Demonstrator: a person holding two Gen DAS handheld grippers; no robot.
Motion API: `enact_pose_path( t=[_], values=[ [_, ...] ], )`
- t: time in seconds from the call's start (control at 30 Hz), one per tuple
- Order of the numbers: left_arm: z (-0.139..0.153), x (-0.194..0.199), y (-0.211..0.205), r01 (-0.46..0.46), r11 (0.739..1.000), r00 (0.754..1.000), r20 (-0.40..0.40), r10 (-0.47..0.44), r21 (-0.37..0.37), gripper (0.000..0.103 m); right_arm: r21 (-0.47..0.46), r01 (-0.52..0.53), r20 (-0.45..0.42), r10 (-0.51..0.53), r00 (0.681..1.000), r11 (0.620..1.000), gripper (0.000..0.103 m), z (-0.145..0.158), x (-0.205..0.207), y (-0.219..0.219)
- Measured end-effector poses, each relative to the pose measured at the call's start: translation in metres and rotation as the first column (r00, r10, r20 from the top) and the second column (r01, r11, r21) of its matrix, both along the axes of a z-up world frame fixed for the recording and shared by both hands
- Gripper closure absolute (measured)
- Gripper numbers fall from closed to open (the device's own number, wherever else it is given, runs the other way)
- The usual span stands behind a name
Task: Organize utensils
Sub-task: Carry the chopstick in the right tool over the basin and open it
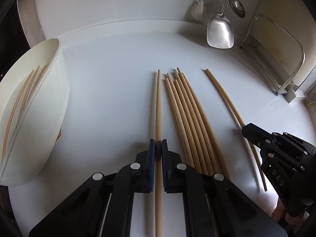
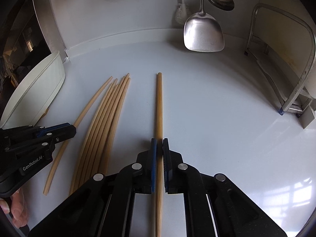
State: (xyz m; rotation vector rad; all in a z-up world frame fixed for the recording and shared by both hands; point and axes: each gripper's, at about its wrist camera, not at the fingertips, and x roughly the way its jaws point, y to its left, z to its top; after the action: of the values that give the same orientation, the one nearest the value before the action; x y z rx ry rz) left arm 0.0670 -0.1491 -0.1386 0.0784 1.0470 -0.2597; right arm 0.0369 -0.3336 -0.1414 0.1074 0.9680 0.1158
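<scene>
While both grippers sit low over the white counter point(image 1: 110, 83), each one has a single wooden chopstick pinched between its blue pads. Look at the left gripper point(image 1: 158, 154): its jaws are pressed onto the leftmost chopstick point(image 1: 158, 102), which runs straight up the middle of the left wrist view, away from the camera. Over on the right, the right gripper point(image 2: 159, 154) clamps the rightmost chopstick point(image 2: 159, 102) in just the same fashion, the stick lying along the line of its fingers. From the left camera that same gripper shows at the right edge point(image 1: 249, 128), tips down on its chopstick point(image 1: 223, 92).

Between the two lies the bundle of loose chopsticks point(image 1: 185, 108), side by side on the counter, tips fanned slightly and touching one another. It sits just beside the left stick and a little apart from the right one.

At the left edge, a white tub point(image 1: 53, 98) stands tilted in the fisheye, with a few chopsticks point(image 1: 21, 98) already inside, leaning against its wall.

At the back, a metal spatula point(image 1: 220, 31) and a ladle point(image 1: 237, 6) hang by the wall, a white brush point(image 1: 197, 9) beside them, and a metal rack point(image 1: 284, 59) stands at far right. A person's fingers point(image 2: 16, 207) show at the lower left of the right wrist view.
</scene>
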Motion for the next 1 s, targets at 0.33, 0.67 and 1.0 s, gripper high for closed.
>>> enact_pose_path(
  t=[0.33,0.67,1.0],
  values=[
    [0.07,-0.013,0.014,0.077,0.996,0.996,0.059,-0.074,-0.047,0.096,0.034,0.07,0.035,-0.071,0.997,0.997,0.097,0.062,-0.025,0.016],
    [0.127,-0.015,0.117,0.034,0.999,0.994,0.103,-0.031,-0.026,0.096,0.076,0.029,0.047,-0.032,0.998,0.997,0.097,0.114,-0.03,0.104],
    [0.124,0.024,0.24,-0.104,0.995,0.992,0.077,0.104,-0.003,0.096,0.127,-0.125,0.036,0.121,0.992,0.984,0.097,0.126,0.02,0.243]
  ],
)
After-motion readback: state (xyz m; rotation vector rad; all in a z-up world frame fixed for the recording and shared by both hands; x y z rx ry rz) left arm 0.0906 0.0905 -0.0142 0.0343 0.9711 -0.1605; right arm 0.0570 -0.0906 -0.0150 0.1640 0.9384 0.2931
